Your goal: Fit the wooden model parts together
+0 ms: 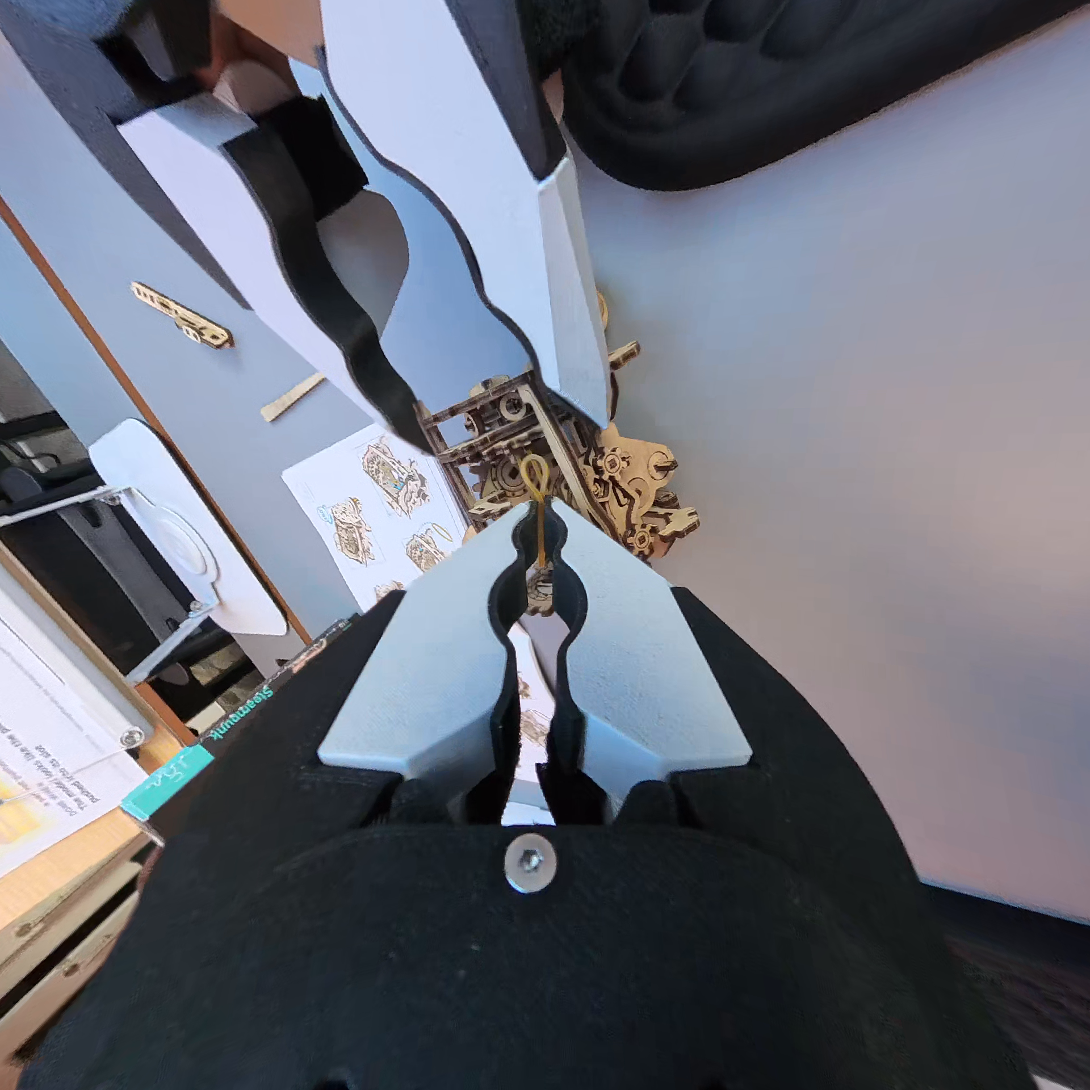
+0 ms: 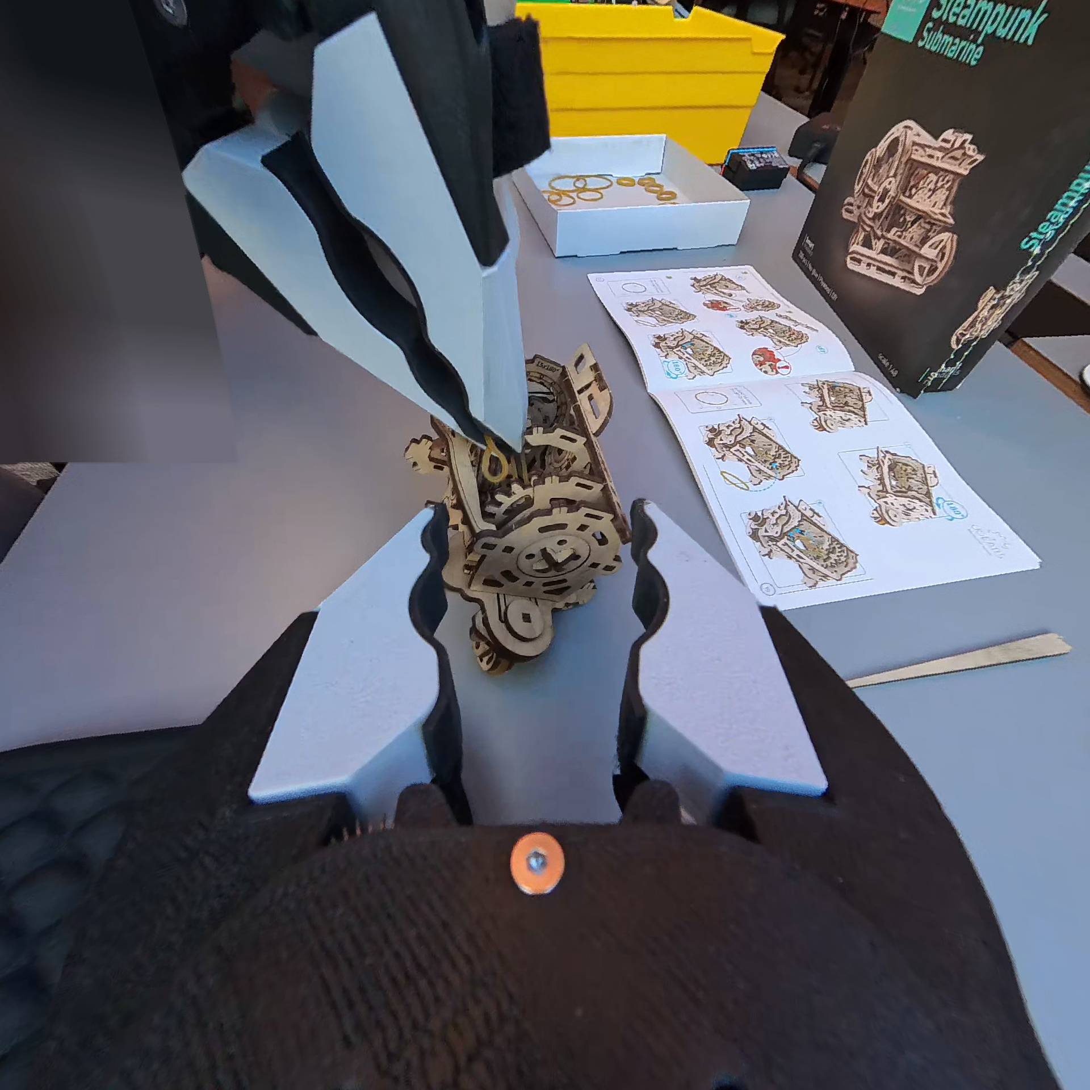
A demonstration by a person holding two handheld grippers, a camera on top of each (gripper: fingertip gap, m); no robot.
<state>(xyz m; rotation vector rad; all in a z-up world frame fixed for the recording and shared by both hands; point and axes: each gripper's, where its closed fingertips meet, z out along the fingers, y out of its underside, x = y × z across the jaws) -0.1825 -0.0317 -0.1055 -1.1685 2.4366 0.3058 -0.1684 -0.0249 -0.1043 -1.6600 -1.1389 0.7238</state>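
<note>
A laser-cut wooden model [image 2: 542,548] stands tilted on the grey table [image 2: 177,590]. My right gripper [image 2: 537,519] has a finger on each side of it and holds it by the sides. My left gripper [image 1: 539,510] is shut on a yellow rubber band [image 1: 534,472]. The band's loop pokes out past the tips, right at the model's open top frame [image 1: 501,424]. In the right wrist view the left gripper [image 2: 501,442] comes down from above with the band [image 2: 494,463] against the model's gears. The right gripper [image 1: 510,424] also shows in the left wrist view, gripping the model.
An open instruction sheet [image 2: 826,442] lies right of the model. Behind it are a white tray [image 2: 649,230] of rubber bands, a yellow bin [image 2: 649,76] and the dark kit box [image 2: 944,206]. A flat wooden stick [image 2: 973,655] and a loose wooden part [image 1: 180,315] lie on the table. The tips of both grippers are at nearly the same place.
</note>
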